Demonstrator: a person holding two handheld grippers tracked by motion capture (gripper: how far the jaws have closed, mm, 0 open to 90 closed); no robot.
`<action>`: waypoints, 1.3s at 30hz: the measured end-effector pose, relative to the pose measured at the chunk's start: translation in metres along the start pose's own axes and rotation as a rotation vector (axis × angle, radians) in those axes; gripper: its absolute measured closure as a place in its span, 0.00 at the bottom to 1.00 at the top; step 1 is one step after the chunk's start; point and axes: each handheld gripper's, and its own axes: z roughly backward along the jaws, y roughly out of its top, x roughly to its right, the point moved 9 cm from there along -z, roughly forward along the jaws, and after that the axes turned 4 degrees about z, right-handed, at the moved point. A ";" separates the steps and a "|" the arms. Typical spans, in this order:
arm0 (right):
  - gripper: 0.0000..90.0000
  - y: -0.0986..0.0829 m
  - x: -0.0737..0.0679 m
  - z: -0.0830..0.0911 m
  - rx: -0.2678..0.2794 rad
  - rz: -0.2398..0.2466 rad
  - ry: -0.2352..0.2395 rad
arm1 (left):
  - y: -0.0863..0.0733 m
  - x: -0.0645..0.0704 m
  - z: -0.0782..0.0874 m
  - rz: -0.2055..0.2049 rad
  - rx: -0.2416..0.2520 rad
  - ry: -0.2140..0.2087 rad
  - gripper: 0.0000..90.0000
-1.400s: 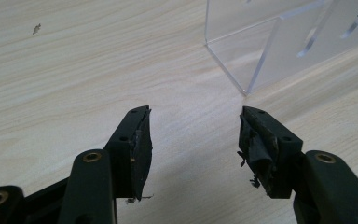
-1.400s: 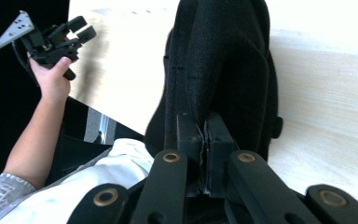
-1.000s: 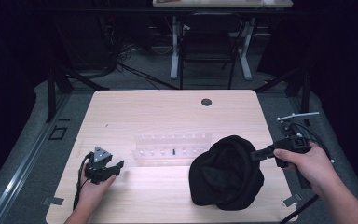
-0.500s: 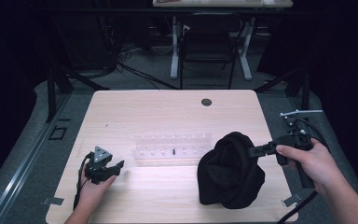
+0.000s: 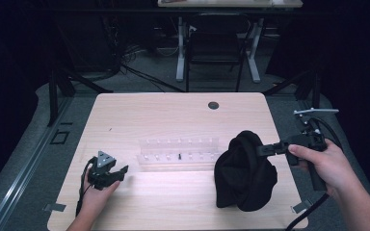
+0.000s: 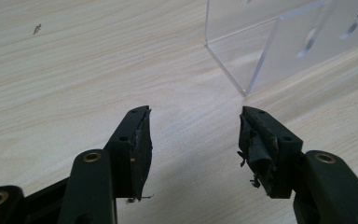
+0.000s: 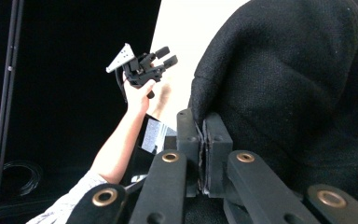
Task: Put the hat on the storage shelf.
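Note:
A black cloth point(image 5: 244, 173) lies bunched on the wooden table point(image 5: 173, 115) at the right, pulled up into a peak. My right gripper point(image 5: 262, 150) is shut on the cloth's upper right edge; in the right gripper view its jaws point(image 7: 201, 126) are pressed together on the cloth point(image 7: 284, 79). My left gripper point(image 5: 123, 171) stands open low over the table at the left, with bare wood between its jaws point(image 6: 193, 140). It also appears far off in the right gripper view as the left gripper point(image 7: 165, 55).
A clear acrylic rack point(image 5: 178, 153) lies across the table's middle, its corner point(image 6: 279, 51) just ahead of the left gripper. A small dark piece point(image 5: 179, 155) sits in it. A round hole point(image 5: 213, 105) marks the far edge. A chair point(image 5: 214, 48) stands beyond.
The right gripper has drawn the black cloth to the right and up, bunching it taller and narrower. The left gripper has stayed where it was.

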 end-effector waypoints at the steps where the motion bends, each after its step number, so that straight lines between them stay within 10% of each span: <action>1: 0.98 0.001 -0.001 0.001 0.006 0.001 0.006 | 0.000 0.000 0.000 -0.002 0.000 0.000 0.49; 39: 0.98 0.059 -0.051 0.019 0.135 0.086 0.049 | 0.001 0.000 -0.001 0.002 0.002 -0.005 0.49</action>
